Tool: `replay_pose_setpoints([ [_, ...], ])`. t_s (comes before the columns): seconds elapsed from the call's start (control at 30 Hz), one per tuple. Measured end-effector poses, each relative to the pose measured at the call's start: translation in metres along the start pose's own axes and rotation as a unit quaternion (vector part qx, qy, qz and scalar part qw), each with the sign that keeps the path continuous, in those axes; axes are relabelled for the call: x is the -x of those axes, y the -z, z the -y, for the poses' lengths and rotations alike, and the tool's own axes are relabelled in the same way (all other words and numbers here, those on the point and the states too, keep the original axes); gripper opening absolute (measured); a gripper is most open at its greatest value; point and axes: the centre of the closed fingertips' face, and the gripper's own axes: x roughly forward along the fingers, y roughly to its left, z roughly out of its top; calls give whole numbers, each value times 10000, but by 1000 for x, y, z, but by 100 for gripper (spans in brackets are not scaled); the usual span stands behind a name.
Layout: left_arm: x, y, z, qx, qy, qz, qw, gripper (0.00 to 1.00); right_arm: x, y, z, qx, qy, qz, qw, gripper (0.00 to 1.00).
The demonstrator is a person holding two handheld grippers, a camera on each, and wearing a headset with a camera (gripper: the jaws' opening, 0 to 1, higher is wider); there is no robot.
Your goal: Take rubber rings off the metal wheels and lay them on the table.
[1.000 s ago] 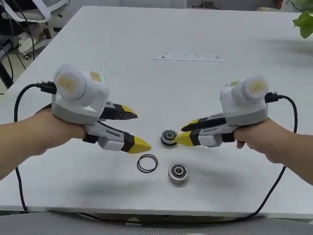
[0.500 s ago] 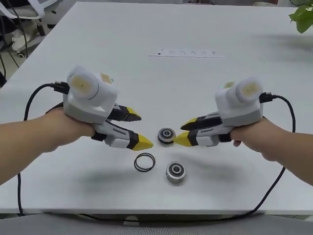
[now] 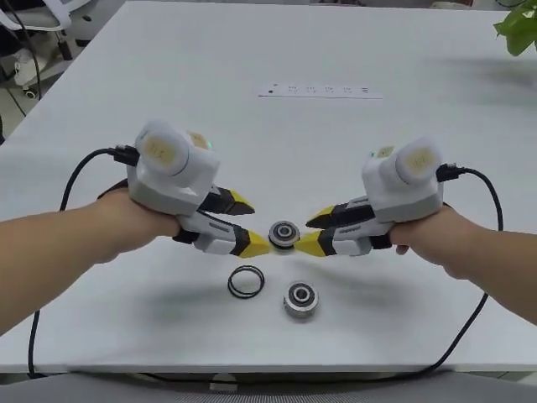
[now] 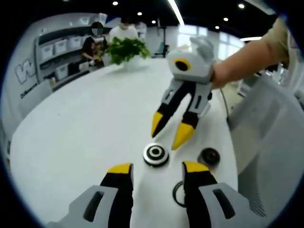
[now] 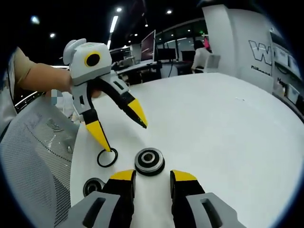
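wheel [image 3: 284, 234] between left gripper [image 3: 258, 225] and right gripper [image 3: 304, 235], both jaws apart | loose ring [image 3: 246, 281], second wheel [image 3: 301, 298] nearby

Your left hand-held gripper [image 3: 252, 223] and right hand-held gripper [image 3: 306, 234]: pale grey housings with rounded tops and black jaws tipped in yellow. A black lead trails from the rear of each: left cable [image 3: 84, 168], right cable [image 3: 501, 227]. Your sleeve [image 4: 280, 33] is tan.

A broad white surface [image 3: 403, 50] carries a flush socket strip [image 3: 319, 91] towards its far edge and a leafy plant [image 3: 518, 25] at its far right corner. Office chairs [image 3: 33, 50] stand beyond the far left corner. Ceiling lights [image 4: 175, 9] shine above wall shelving [image 4: 57, 52] stacked with bins.
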Motion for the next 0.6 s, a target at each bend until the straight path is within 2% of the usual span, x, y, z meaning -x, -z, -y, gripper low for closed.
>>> replay_pose_setpoints([
  [0.6,-24,-3,1,5,79,-37,10000,28,-6,2,1,-17,-41,-14,10000,26],
])
